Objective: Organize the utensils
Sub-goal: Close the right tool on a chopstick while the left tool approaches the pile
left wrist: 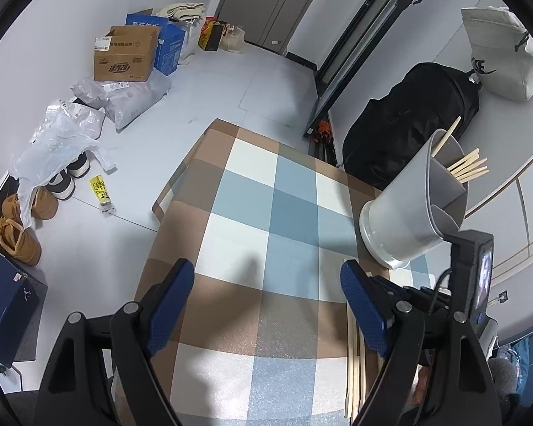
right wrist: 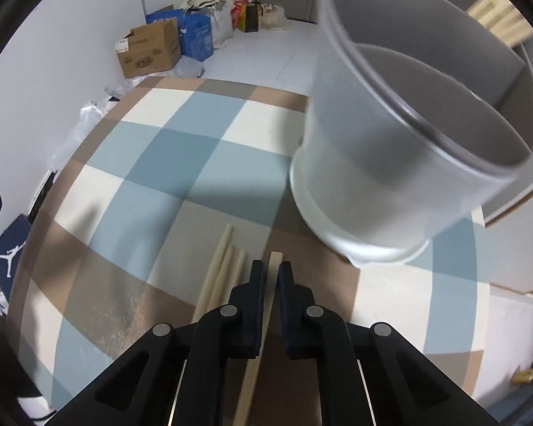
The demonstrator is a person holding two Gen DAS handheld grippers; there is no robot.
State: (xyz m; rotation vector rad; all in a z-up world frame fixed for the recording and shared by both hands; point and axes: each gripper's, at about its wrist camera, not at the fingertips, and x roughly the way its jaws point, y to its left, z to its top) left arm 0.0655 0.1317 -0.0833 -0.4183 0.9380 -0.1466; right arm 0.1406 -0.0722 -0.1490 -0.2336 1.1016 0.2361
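A: What did we have in the right gripper (right wrist: 273,277)?

B: Its fingers were clamped on one wooden chopstick (right wrist: 274,261), just above the checked tablecloth (right wrist: 167,163). Three more chopsticks (right wrist: 227,262) lay flat beside it, to its left.

A: And the left gripper (left wrist: 266,284)?

B: We held it spread wide with nothing between the fingers.

A: The holder?

B: The grey utensil holder (right wrist: 391,163) stood near the table's right edge, with several chopsticks (left wrist: 469,168) already in its far compartment.
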